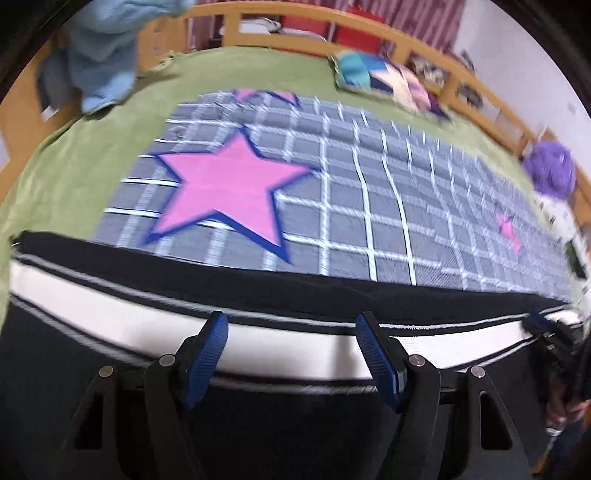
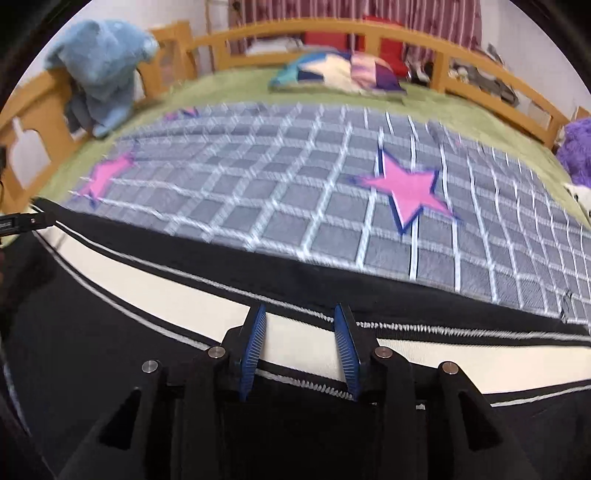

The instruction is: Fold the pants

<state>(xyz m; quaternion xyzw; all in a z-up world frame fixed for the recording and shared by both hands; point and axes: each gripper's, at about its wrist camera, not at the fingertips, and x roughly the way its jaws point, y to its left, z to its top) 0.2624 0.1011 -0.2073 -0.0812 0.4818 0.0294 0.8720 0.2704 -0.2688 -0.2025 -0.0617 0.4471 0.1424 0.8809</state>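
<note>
Black pants (image 1: 258,284) with a white side stripe lie stretched flat along the near edge of the bed (image 1: 92,155), long axis running left to right. No cross fold shows yet, so most folding seems left. Left gripper (image 1: 291,354) and right gripper (image 2: 299,347) hover, jaws apart, holding nothing

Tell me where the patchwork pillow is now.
In the right wrist view, the patchwork pillow lies on the green bedspread near the wooden headboard rail, beyond the checked blanket.
</note>
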